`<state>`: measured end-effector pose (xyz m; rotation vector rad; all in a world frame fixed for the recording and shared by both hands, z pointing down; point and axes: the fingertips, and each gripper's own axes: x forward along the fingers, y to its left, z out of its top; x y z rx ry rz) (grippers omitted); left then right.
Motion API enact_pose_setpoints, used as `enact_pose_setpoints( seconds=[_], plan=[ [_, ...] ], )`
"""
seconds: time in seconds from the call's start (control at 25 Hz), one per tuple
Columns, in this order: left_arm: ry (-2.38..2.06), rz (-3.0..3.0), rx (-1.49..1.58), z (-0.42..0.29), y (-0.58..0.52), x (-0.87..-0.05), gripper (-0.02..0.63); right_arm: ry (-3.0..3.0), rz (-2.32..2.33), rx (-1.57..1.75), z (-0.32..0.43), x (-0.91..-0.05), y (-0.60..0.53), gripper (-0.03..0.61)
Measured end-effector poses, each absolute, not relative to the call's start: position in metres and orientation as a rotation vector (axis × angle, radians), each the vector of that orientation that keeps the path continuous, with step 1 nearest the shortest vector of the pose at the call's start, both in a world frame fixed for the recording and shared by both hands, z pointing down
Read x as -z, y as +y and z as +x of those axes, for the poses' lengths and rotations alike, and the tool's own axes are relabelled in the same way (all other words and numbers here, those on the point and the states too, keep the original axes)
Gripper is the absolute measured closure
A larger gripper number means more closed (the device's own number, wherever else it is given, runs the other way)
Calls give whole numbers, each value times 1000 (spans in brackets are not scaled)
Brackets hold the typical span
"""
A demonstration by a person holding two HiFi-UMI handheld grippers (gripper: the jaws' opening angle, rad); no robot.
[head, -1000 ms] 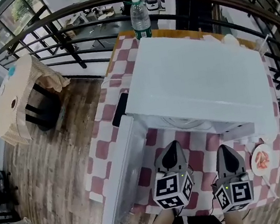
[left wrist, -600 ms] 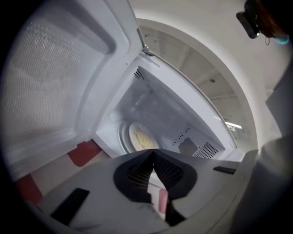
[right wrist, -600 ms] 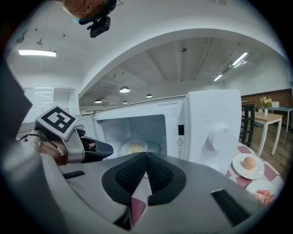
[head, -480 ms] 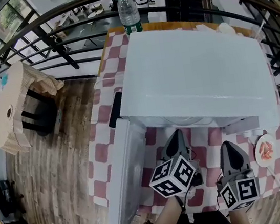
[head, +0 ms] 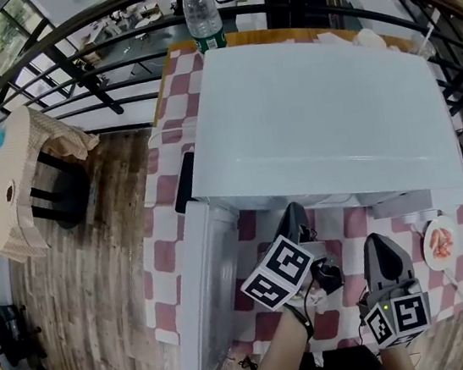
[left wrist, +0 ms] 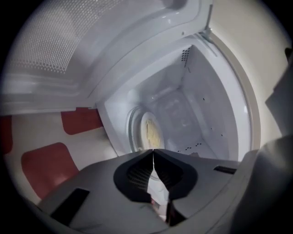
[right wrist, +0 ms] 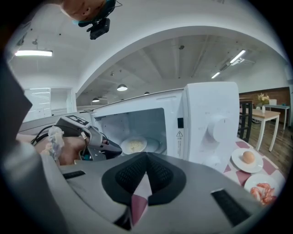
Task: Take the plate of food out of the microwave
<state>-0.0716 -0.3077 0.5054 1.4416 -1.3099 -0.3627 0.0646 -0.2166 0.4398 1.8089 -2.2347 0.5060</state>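
Observation:
The white microwave (head: 316, 117) stands on a checked tablecloth with its door (head: 204, 303) swung open to the left. Inside the cavity lies the plate of yellowish food (left wrist: 151, 132), which also shows as the plate (right wrist: 134, 145) in the right gripper view. My left gripper (head: 293, 211) is rolled on its side right at the opening. Its jaws are just opening, tips still together, with nothing between them (left wrist: 153, 151). My right gripper (head: 377, 242) hangs back in front of the control panel, shut and empty (right wrist: 146, 156). From the right gripper view the left gripper (right wrist: 98, 140) points into the cavity.
A plate of shrimp (head: 440, 243) sits right of the microwave, and a plate with an egg (right wrist: 247, 158) lies beside it. A water bottle (head: 201, 13) stands at the table's far edge by a dark railing (head: 69, 66). A covered stool (head: 17, 180) is on the floor at left.
My left gripper has rolled onto its side and moved up to the microwave opening. The right gripper has stayed about where it was.

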Motion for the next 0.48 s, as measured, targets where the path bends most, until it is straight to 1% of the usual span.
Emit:
enact_pose_setpoints(
  seconds=[0.36, 0.48],
  plan=[
    [-1289, 1348, 390, -70, -313, -518, 554, -2223, 1801, -521, 66, -446, -218, 586],
    [-1285, 1341, 382, -66, -315, -521, 522, -2223, 1797, -532, 66, -449, -219, 586]
  ],
)
